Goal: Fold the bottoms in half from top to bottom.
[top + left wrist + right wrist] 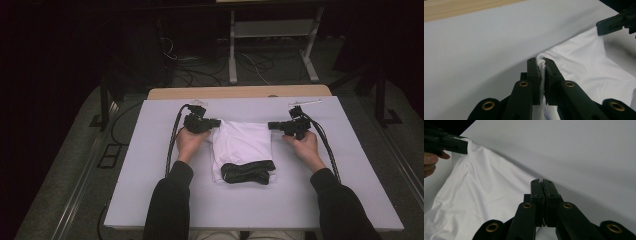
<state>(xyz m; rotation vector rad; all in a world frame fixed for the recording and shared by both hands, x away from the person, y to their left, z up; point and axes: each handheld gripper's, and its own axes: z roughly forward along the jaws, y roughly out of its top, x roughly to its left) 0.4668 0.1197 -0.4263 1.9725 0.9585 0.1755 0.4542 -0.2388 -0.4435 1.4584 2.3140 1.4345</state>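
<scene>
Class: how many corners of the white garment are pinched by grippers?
2: the left gripper pinches the white garment's far left corner, the right gripper its far right corner. Near corners lie free.

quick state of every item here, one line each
white cloth: far edge lifted, pinched at both far corners, near part lying on the table
black strap: lying bunched on the cloth's near end
left tool: shut on white cloth
right tool: shut on white cloth
</scene>
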